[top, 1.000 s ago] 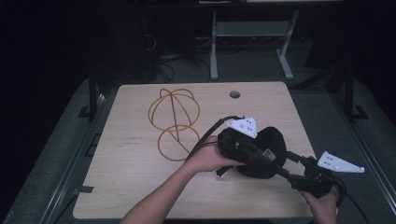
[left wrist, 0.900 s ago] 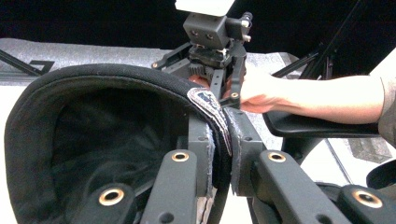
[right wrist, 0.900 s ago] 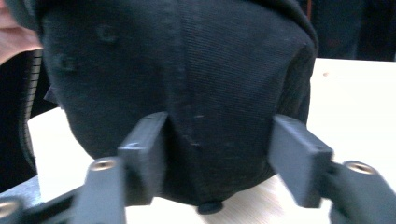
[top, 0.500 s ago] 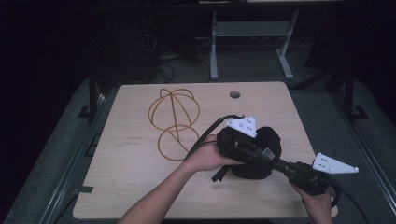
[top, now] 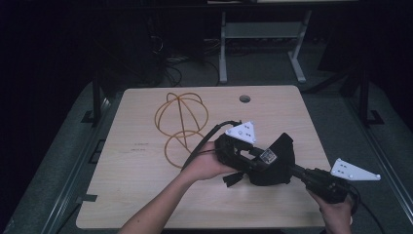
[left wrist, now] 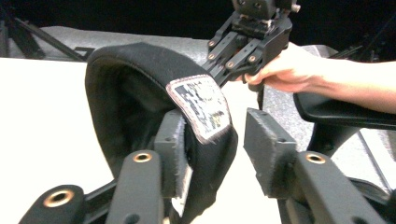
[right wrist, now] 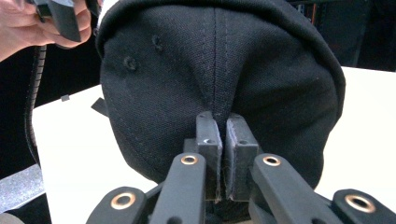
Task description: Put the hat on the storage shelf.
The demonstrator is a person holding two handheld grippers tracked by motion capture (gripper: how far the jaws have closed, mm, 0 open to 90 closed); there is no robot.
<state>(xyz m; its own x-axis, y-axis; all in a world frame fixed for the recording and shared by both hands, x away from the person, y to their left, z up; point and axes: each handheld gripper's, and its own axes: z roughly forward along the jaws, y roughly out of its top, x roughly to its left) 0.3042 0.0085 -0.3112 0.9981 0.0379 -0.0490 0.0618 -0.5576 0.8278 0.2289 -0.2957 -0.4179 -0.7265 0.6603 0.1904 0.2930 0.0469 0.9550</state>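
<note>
A black cap (top: 281, 158) hangs just above the wooden table (top: 136, 195) between the two grippers. My right gripper (top: 293, 170) comes in from the lower right. It is shut on a pinch of the crown fabric at a seam (right wrist: 223, 135). My left gripper (top: 260, 161) stands open at the cap's rim. In the left gripper view one jaw is inside the cap (left wrist: 126, 93), behind the sweatband label (left wrist: 201, 105). The other jaw stands apart outside it. The right gripper (left wrist: 219, 70) and its hand appear beyond the cap.
A yellow wire frame (top: 181, 119), a ball on a ring base, stands on the table left of the cap. A round cable hole (top: 244, 99) lies near the far edge. A grey metal stand (top: 263, 34) is on the floor behind the table.
The left gripper has shifted slightly left at the cap's rim. The cap has tilted a little in the right gripper's hold. The wire frame has not moved.
</note>
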